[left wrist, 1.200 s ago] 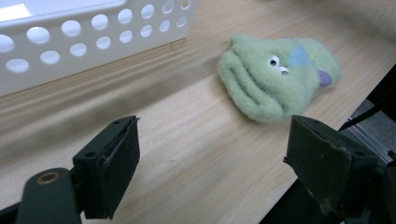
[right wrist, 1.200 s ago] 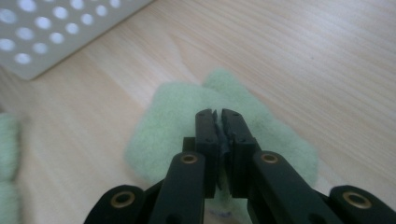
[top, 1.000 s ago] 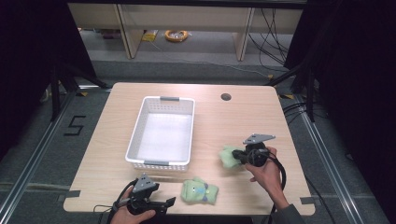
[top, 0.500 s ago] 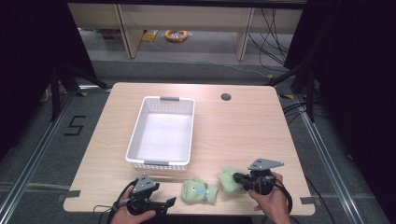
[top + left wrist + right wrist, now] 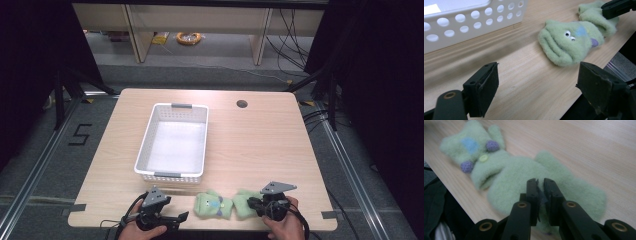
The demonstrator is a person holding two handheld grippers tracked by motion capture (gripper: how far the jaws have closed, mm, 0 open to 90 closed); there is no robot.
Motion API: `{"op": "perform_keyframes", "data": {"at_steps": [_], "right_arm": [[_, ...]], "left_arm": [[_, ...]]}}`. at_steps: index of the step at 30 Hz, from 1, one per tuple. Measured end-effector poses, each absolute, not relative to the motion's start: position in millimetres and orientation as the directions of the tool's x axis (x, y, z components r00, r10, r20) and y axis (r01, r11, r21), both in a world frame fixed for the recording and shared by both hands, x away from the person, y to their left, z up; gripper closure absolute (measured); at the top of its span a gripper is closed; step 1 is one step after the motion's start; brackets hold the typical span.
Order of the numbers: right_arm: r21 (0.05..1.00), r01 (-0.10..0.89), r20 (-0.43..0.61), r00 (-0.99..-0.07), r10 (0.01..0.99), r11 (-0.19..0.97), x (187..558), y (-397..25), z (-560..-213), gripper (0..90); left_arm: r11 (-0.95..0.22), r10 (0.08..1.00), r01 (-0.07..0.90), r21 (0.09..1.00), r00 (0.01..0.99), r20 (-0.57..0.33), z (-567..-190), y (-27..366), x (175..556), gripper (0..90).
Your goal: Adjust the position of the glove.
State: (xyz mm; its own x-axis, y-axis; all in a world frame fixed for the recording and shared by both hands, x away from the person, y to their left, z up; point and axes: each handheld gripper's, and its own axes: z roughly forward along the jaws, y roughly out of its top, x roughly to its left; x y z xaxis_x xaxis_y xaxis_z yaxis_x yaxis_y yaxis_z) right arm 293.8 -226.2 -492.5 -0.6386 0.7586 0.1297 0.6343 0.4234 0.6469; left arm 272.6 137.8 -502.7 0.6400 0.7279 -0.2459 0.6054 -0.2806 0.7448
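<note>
I'm seeing right gripper (image 5: pixel 539 186) jaws covering patch of second mitten (image 5: pixel 564 192) where they're pinching, fabric between them hiding; mitten's near edge blurring. First mitten (image 5: pixel 474 150) blurring too, cuff running off top edge. In left gripper view, left gripper (image 5: pixel 537 87) right jaw getting cut by frame edge; basket (image 5: pixel 474 22) cropping at top and left

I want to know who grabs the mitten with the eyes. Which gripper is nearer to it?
Right. The right gripper is shut on the plain green mitten that touches the mitten with eyes; the left gripper is open, short of it, apart.
</note>
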Motion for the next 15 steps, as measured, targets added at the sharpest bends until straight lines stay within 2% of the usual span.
{"op": "perform_keyframes", "data": {"at_steps": [6,7,8,10,15], "right_arm": [[0.642,0.638,0.113,-0.628,0.770,0.426,292.6,-225.1,-493.1,78.7],[0.640,0.637,0.110,-0.628,0.770,0.429,292.2,-224.1,-492.8,76.9],[0.641,0.631,0.098,-0.632,0.769,0.437,291.8,-222.4,-490.3,70.1],[0.671,0.607,0.076,-0.627,0.775,0.426,290.1,-220.2,-484.9,66.7],[0.716,0.532,0.056,-0.688,0.723,0.451,285.7,-212.2,-470.9,67.2]], "left_arm": [[-0.270,0.731,0.603,0.751,0.636,-0.248,-503.2,136.6,272.2,17.0],[-0.269,0.731,0.604,0.750,0.635,-0.248,-503.3,136.5,272.3,17.0],[-0.271,0.731,0.605,0.749,0.635,-0.250,-503.5,136.3,272.3,17.1],[-0.280,0.724,0.606,0.745,0.643,-0.251,-502.5,136.4,272.0,17.7],[-0.270,0.714,0.594,0.758,0.652,-0.257,-501.4,132.4,270.7,23.0]]}}
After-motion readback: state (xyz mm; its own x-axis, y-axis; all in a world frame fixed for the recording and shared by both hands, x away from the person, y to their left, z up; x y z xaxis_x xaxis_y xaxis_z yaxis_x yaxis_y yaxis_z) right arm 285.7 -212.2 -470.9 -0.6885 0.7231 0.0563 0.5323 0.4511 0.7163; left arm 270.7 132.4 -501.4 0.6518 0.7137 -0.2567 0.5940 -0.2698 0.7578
